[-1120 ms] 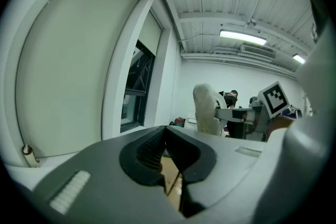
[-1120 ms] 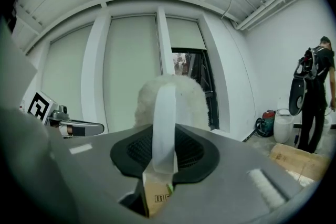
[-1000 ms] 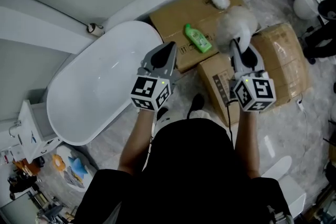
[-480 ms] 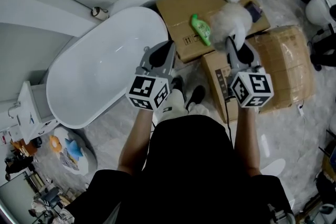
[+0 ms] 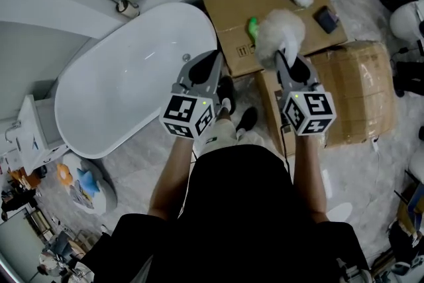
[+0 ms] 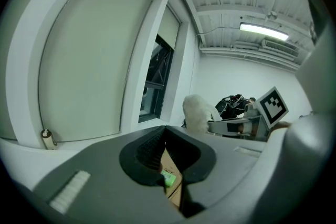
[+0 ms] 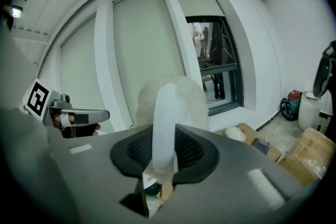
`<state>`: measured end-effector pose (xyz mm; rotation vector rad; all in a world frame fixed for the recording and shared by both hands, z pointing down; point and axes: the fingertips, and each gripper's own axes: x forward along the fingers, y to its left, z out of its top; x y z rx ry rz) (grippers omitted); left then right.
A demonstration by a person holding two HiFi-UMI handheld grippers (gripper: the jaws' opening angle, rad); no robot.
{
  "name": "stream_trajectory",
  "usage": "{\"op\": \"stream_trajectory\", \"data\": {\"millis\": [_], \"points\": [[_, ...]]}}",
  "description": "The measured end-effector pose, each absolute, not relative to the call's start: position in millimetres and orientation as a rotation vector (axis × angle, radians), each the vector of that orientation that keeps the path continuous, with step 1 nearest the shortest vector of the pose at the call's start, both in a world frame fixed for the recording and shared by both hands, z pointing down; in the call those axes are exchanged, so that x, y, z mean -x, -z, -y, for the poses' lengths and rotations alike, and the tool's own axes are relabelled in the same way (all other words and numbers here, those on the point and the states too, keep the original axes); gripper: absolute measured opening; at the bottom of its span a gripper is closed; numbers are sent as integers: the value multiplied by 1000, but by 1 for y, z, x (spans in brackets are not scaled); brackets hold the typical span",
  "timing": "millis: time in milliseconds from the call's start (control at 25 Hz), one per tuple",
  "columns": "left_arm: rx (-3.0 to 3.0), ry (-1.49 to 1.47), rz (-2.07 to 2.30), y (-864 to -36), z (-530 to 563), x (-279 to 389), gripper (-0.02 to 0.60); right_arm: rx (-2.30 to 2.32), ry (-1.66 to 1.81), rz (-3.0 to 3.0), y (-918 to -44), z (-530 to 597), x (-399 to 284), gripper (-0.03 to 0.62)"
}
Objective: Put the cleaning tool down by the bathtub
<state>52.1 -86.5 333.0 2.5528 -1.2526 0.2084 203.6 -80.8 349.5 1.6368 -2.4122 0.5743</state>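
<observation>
We note the right claw (image 5: 283,61) clamped on the cleaning tool (image 5: 279,33), handle running forward and fluffy head over the cardboard box (image 5: 232,6), with the bathtub (image 5: 119,103) lying to its left.

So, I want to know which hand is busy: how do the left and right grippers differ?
The right gripper is shut on the handle of the fluffy cleaning tool; the left gripper holds nothing, its jaws together. In the head view the right one sits over the cardboard boxes, the left by the bathtub. Both point forward, side by side.
</observation>
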Motion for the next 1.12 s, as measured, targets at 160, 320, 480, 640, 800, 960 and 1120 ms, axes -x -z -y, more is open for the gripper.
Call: {"op": "stream_trajectory", "data": {"millis": [160,320,480,640,800,960,1120], "points": [[-2522,-196,1260,-340,115,-35,-2,-1607,-589,2386,-359,109,-186,91],[-2495,-185,1256,-346,145,-20,-2,-1571,-592,2371,-366,140,-168,91],[-2478,-180,1249,-354,177,-9,-2,-1543,-599,2353,-375,174,-153,91],[-2457,-183,1244,-364,206,5,-2,-1517,-614,2338,-386,206,-136,92],[-2441,-186,1236,-372,233,21,-2,-1504,-626,2317,-397,236,-119,91],[-2418,-210,1208,-388,248,33,-2,-1505,-647,2290,-410,254,-107,91],[-2406,-219,1186,-399,261,45,-2,-1505,-664,2258,-422,265,-96,91]]}}
